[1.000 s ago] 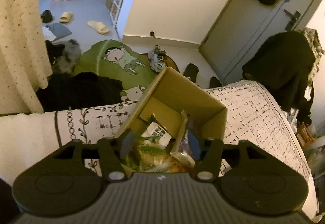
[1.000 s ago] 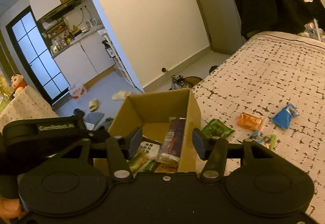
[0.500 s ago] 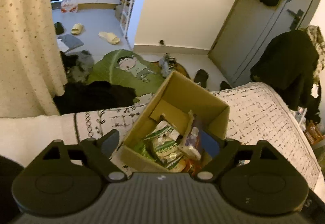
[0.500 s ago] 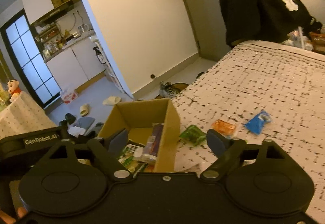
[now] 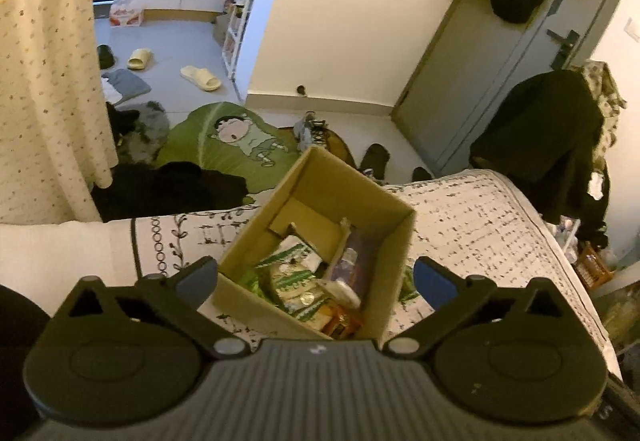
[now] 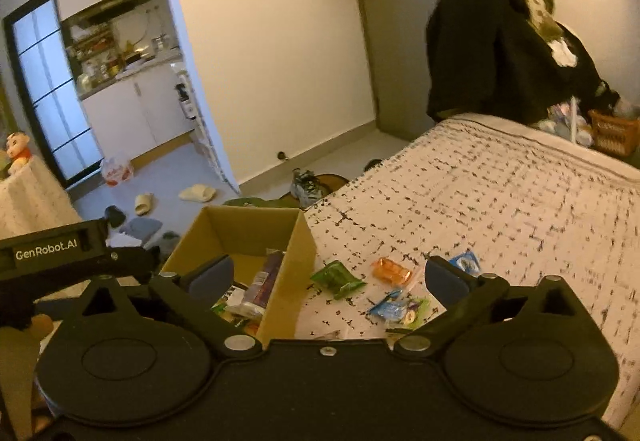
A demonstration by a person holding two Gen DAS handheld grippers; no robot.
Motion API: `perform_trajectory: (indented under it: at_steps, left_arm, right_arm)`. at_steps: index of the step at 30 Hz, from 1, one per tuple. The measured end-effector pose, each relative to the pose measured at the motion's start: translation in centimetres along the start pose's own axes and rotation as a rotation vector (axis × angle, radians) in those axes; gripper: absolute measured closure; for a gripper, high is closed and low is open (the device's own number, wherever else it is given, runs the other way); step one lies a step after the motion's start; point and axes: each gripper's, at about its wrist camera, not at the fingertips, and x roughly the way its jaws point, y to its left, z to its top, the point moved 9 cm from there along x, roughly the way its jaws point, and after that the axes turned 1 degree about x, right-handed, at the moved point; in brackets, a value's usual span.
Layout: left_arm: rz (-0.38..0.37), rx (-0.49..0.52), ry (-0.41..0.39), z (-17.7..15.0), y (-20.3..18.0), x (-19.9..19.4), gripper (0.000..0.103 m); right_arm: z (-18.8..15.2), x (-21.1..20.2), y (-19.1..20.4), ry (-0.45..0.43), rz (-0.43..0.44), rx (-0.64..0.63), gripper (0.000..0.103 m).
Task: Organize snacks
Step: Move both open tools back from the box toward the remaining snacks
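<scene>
An open cardboard box stands on the bed, holding several snack packets; it also shows in the right wrist view. My left gripper is open and empty, raised above the box's near side. My right gripper is open and empty, above the box's right wall and the loose snacks. On the bedspread right of the box lie a green packet, an orange packet, a blue packet and a blue-and-green packet.
The patterned bedspread stretches right and back. Beyond the bed edge are a green cartoon rug, dark clothes, shoes and slippers on the floor. A draped table stands left. The left gripper's body shows left of the box.
Both grippers opened wide and pulled up and back from the box. The right gripper swung rightward, bringing the loose snacks on the bedspread into view.
</scene>
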Motion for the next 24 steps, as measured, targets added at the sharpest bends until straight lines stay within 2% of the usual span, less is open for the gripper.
perform_trajectory:
  at_steps: [4,8,14,17,21,24]
  left_arm:
    - [-0.034,0.019,-0.025,-0.1,-1.3,-0.8,0.0]
    - [-0.028,0.059,-0.014,-0.7,-2.3,-0.8,0.0]
    - [-0.077,0.039,0.046,-3.1,-3.3,-0.2,0.0]
    - [-0.062,0.089,0.041,-4.2,-4.1,0.0,0.0]
    - [-0.055,0.072,0.093,-5.6,-4.2,0.6,0.0]
    - [-0.047,0.098,0.094,-6.5,-4.8,1.0,0.0]
  right_arm:
    - [1.5,-1.0,-1.4,-0.031,0.008,0.002,0.0]
    - [1.5,-1.3,-2.5,-0.019,0.012,-0.065,0.0]
    - [0.2,0.1,-5.3,0.054,-0.013,-0.009,0.0]
    - [-0.1,0.8,-6.0,0.076,-0.02,0.011,0.0]
    - [-0.2,1.2,-6.3,0.099,-0.019,-0.038,0.0]
    - [-0.5,1.5,-6.9,0.122,-0.024,-0.066,0.0]
